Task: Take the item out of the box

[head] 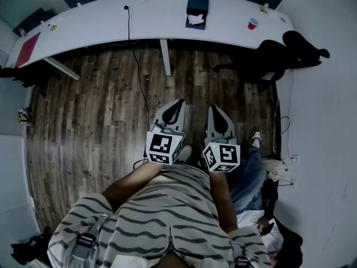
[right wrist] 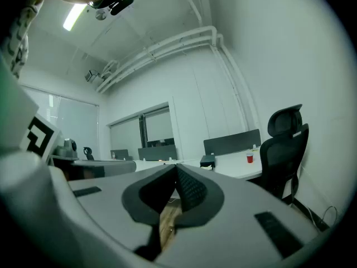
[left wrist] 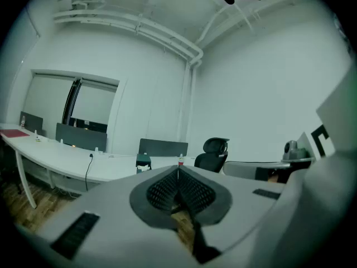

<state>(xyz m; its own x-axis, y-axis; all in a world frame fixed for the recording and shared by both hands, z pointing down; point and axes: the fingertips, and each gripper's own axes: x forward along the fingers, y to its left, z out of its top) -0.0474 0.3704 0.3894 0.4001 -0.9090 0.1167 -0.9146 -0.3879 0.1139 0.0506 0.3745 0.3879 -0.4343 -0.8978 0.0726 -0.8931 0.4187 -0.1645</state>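
Box point(head: 197, 4) sits on the white desk point(head: 100, 20), well apart from me. My left gripper point(head: 177, 103) and right gripper point(head: 214, 109) hover over the wood floor point(head: 95, 110), jaws fully together.

Head view stares steeply down from well above the fingers point(head: 173, 113); both gripper views look level past them at the same distant worktop point(left wrist: 61, 158).
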